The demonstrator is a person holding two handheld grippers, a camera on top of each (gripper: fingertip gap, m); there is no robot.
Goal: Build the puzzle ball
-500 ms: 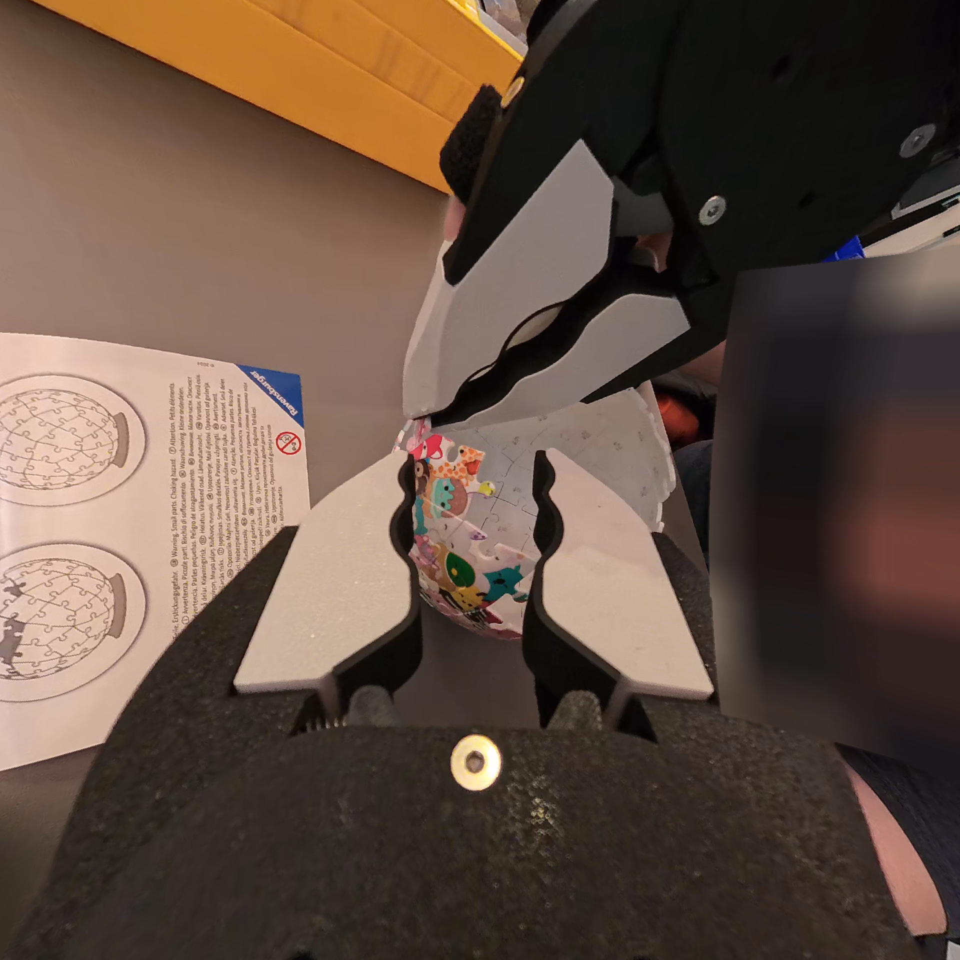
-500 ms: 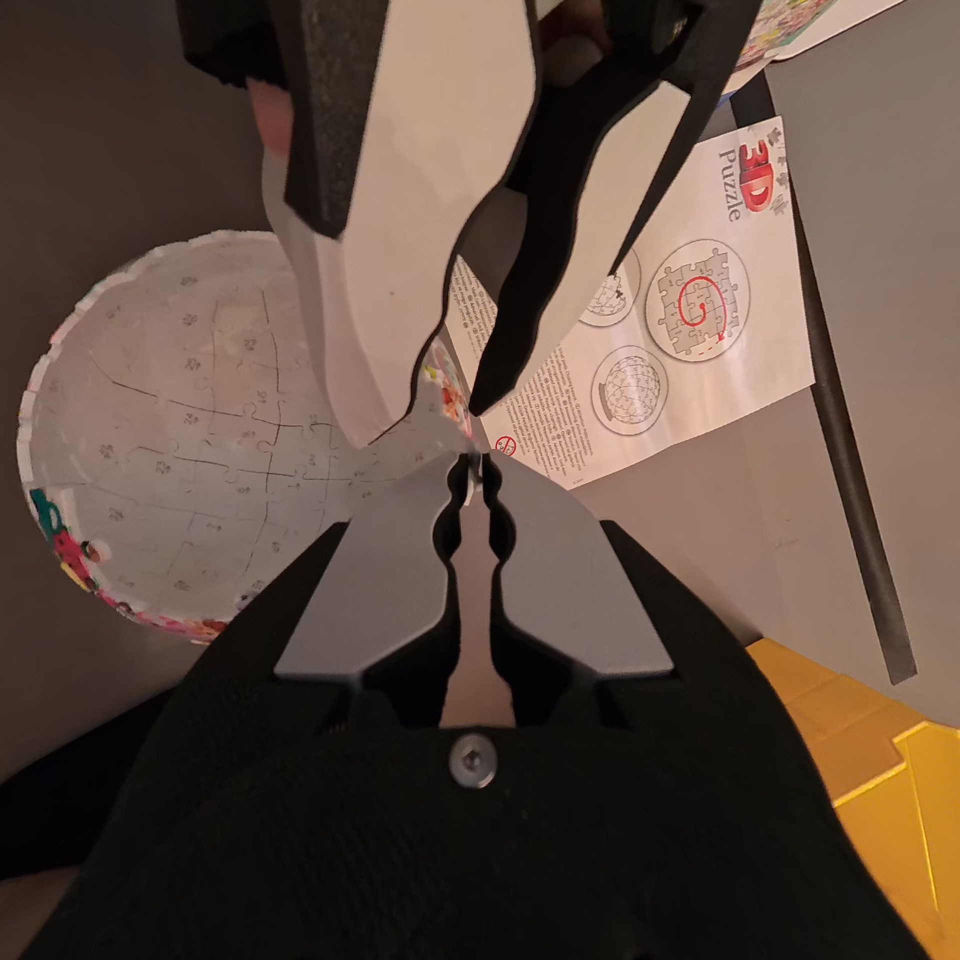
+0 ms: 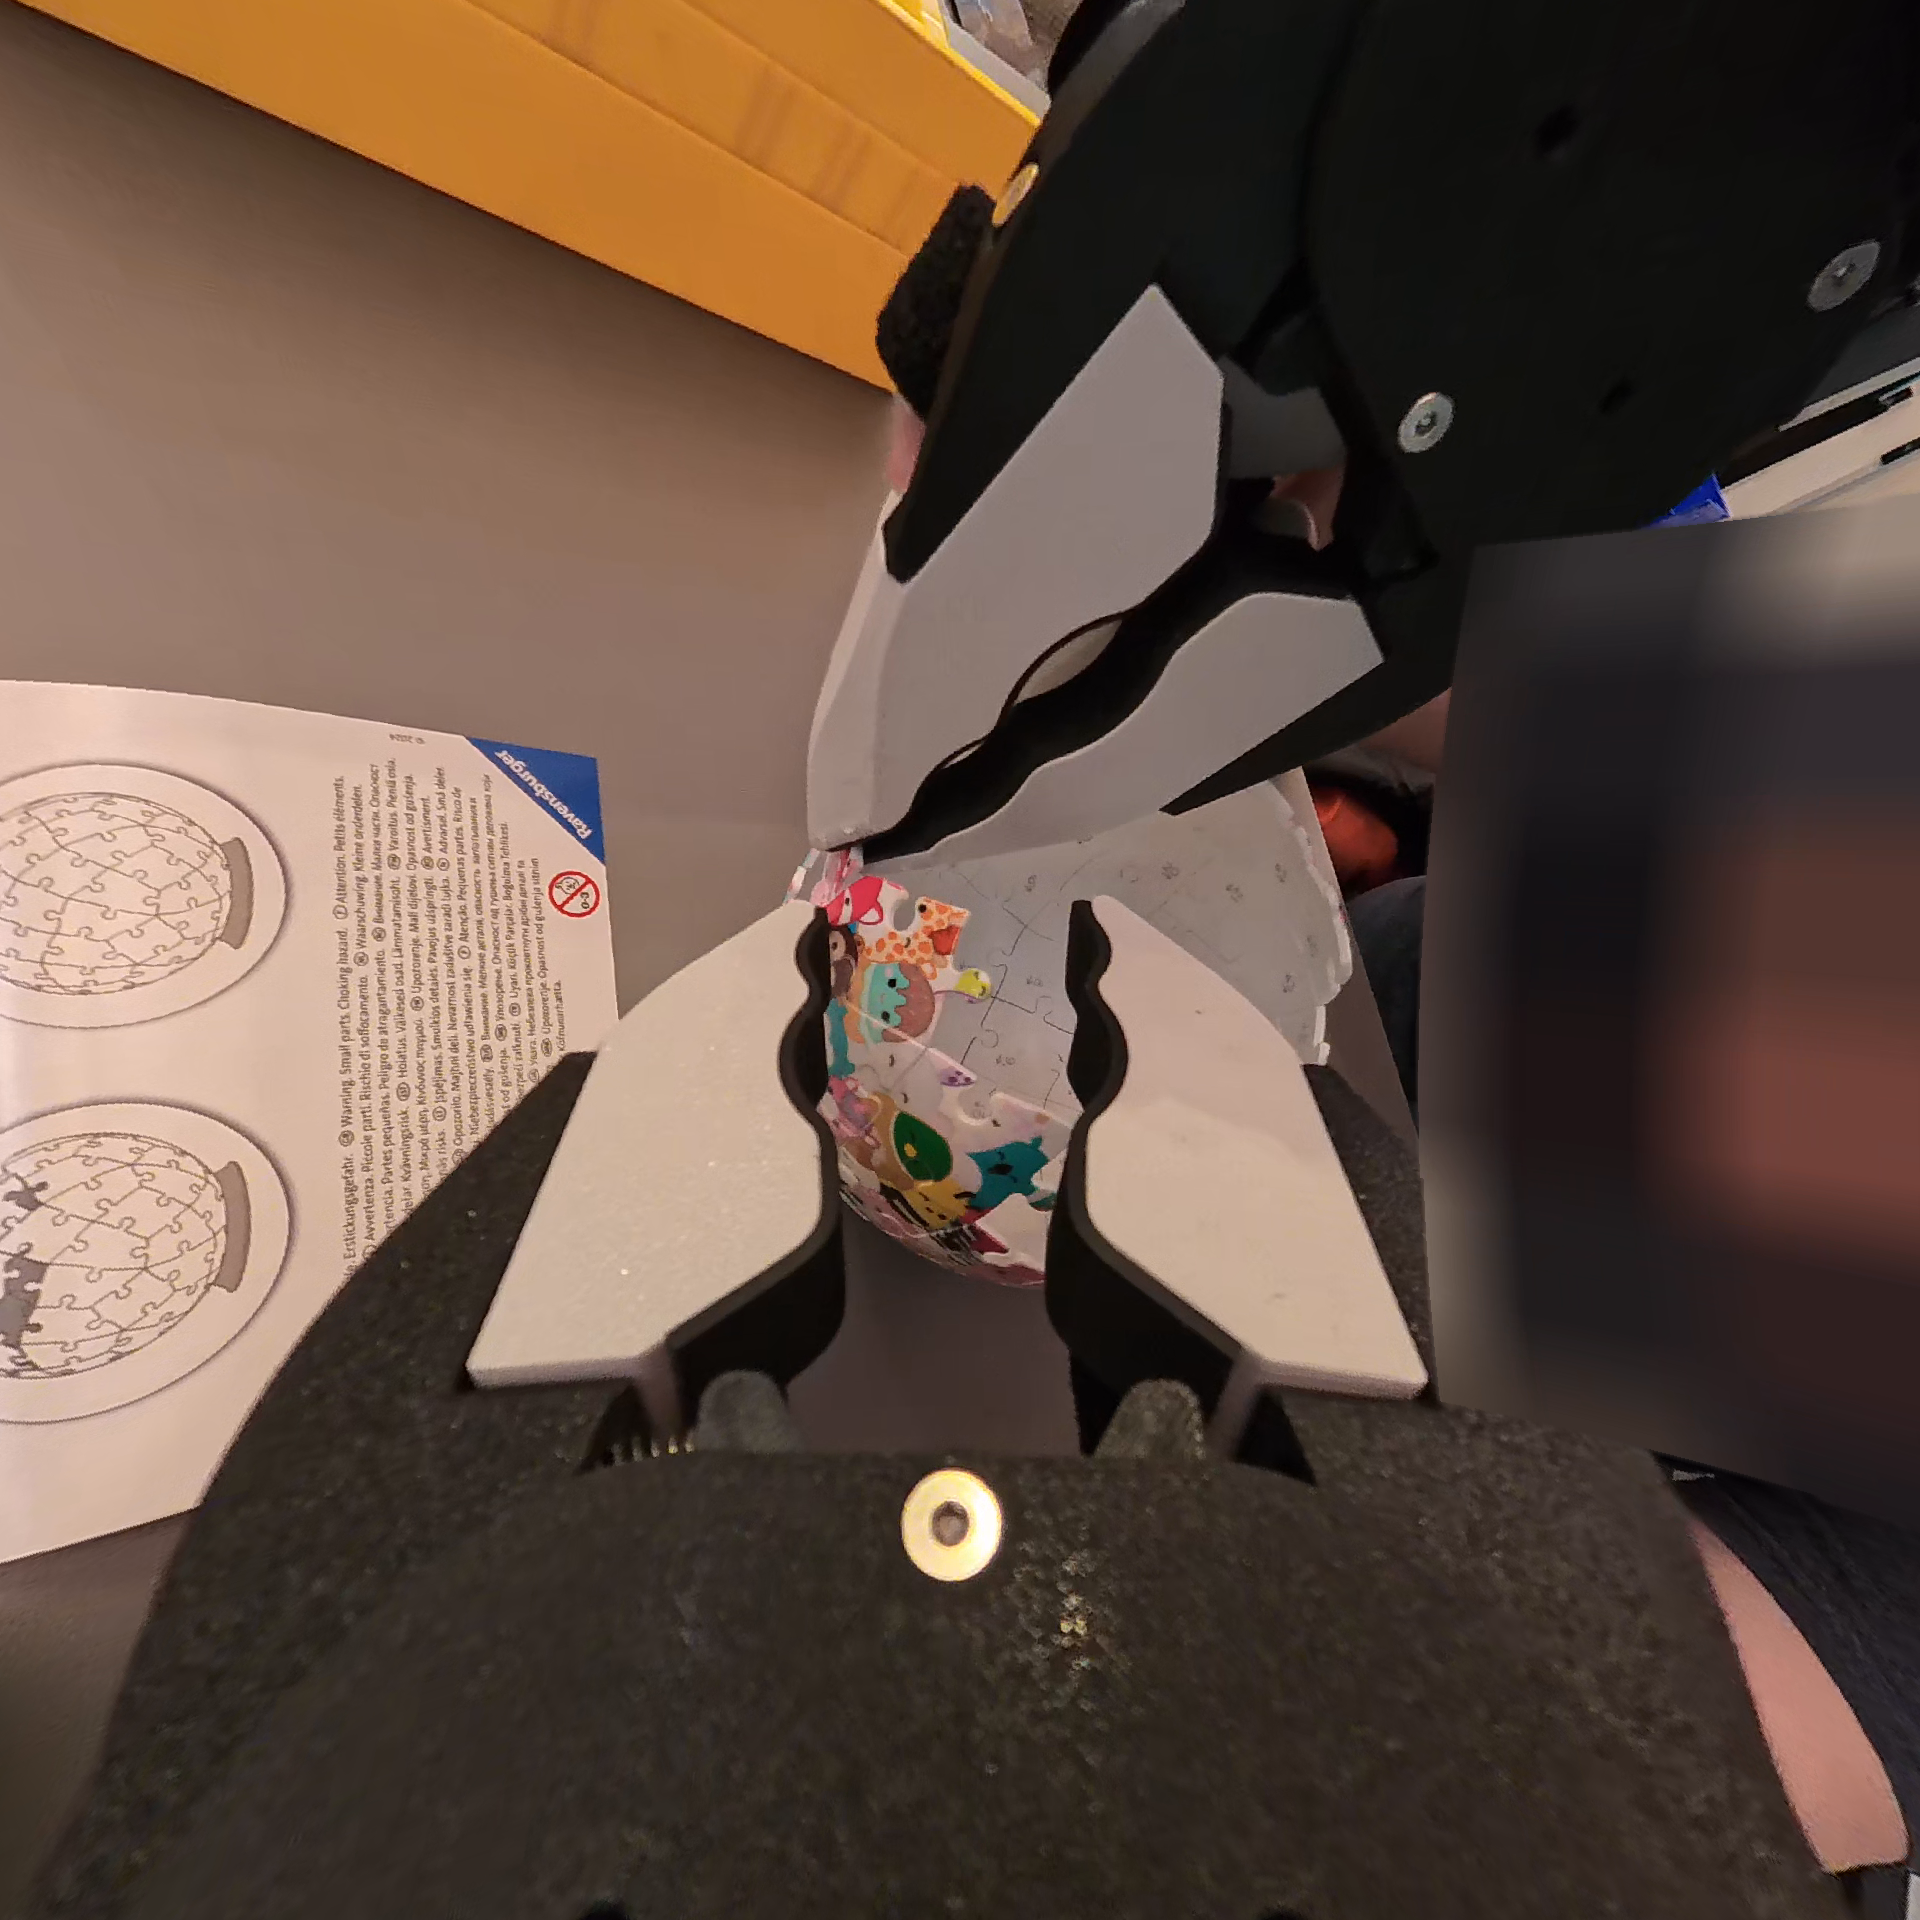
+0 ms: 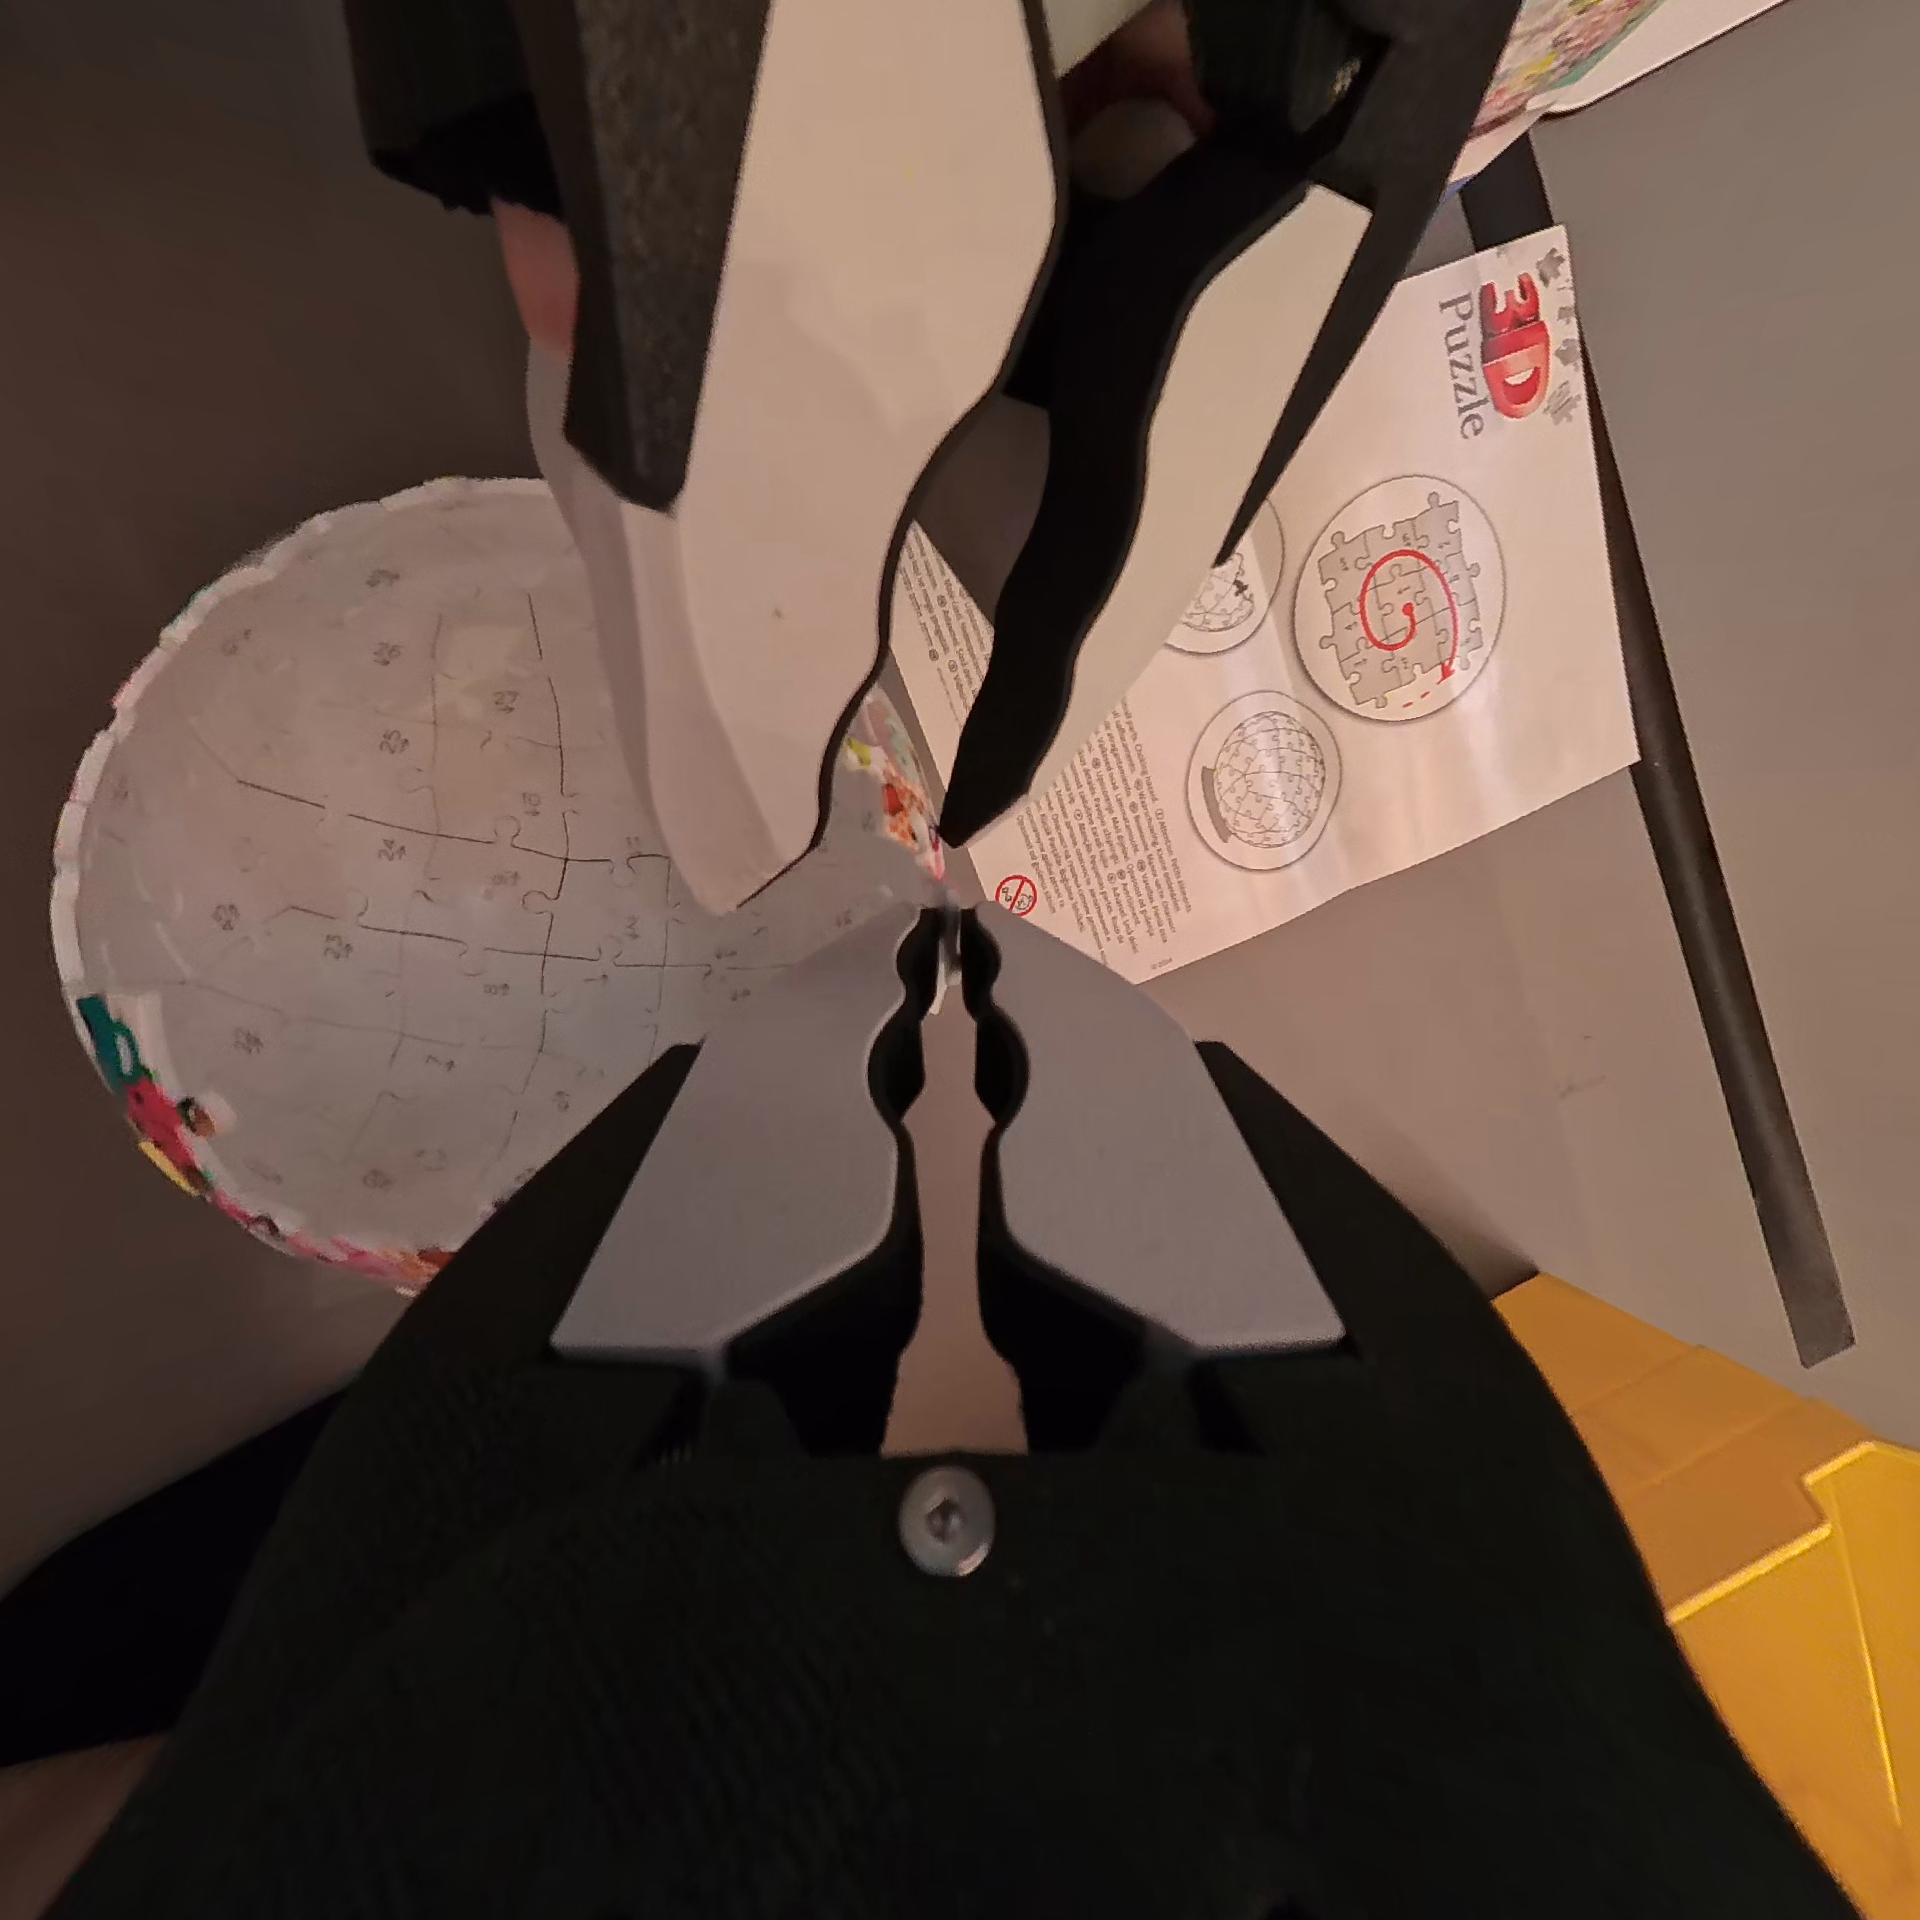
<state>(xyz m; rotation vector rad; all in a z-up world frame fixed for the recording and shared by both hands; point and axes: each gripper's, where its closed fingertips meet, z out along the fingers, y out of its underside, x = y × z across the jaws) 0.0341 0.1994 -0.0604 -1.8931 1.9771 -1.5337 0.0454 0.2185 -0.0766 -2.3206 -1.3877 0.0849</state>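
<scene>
Motion is nearly absent between the earlier pictures and these: both grippers are holding the same stance at the rim of the puzzle ball [image 4: 343,894], which suggests a piece is still being worked into place rather than seated and let go. The right gripper [image 4: 948,940] is pinching a thin pale puzzle piece [image 4: 947,971] at its very tips, fingers all but closed, pressed against the shell's edge. The left gripper [image 3: 940,1023] is standing partly open around the half-built shell (whether its pads are actually touching the wall is hard to tell). The ball is sitting on the grey table [image 3: 312,436], open side showing numbered backs. An instruction sheet [image 4: 1382,665] is lying beside it, a yellow box [image 3: 675,145] farther off. The crossing fingers are crowding the seam, hiding the joint itself.
</scene>
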